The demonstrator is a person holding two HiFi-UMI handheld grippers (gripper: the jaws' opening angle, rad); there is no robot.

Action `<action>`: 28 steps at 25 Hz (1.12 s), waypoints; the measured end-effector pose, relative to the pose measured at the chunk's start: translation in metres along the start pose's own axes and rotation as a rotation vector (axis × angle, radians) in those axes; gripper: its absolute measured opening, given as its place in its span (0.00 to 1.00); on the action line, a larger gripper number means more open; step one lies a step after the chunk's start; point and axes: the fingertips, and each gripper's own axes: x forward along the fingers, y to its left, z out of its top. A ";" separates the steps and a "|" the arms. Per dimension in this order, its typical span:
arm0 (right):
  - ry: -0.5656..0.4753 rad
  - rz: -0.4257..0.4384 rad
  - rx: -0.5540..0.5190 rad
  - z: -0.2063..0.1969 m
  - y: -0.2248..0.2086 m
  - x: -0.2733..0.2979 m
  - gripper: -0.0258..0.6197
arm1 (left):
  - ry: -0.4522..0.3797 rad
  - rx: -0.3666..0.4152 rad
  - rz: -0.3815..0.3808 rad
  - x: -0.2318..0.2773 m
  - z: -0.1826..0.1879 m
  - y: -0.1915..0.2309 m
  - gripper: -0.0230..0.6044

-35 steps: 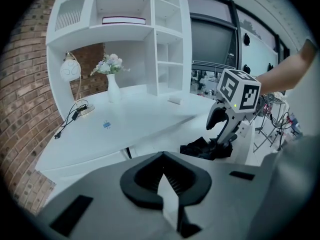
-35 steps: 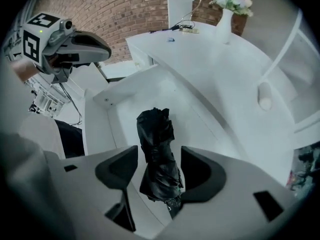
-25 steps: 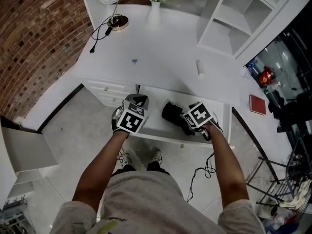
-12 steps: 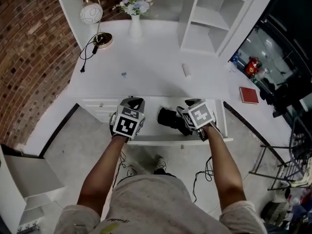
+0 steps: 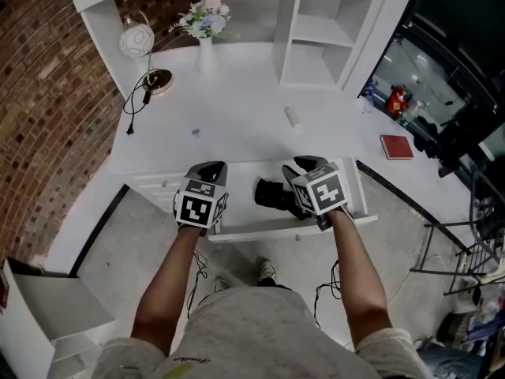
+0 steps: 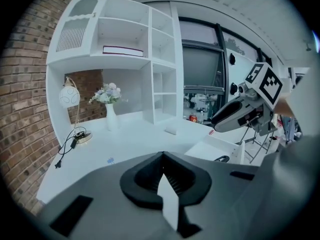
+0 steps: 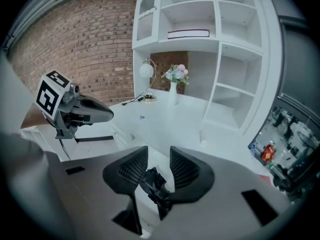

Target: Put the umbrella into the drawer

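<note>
On my left gripper [image 5: 209,168] the fingers are pressed together, empty. On my right gripper [image 5: 306,166] they have just been narrowing, half apart, gripping nothing. The umbrella [image 5: 274,195] lies in the drawer [image 5: 260,232], at its nine o'clock. I'd push the front squarely toward twelve, under the bench [image 5: 237,125].

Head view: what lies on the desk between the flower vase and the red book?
A small white cylinder on its side; the desk is otherwise bare there. The head view shows it.

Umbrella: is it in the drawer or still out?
In. The black umbrella lies on the floor of the open drawer, inside its walls; the drawer itself is pulled out, not shut.
</note>
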 end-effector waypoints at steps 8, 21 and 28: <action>-0.091 -0.026 0.046 0.011 0.005 -0.018 0.23 | -0.061 -0.010 -0.003 -0.012 0.020 -0.004 0.03; -0.220 -0.087 0.100 0.023 0.007 -0.039 0.13 | -0.116 -0.009 0.002 -0.024 0.034 -0.007 0.03; -0.315 -0.129 0.085 0.032 0.011 -0.047 0.08 | -0.152 -0.003 0.007 -0.031 0.044 -0.009 0.03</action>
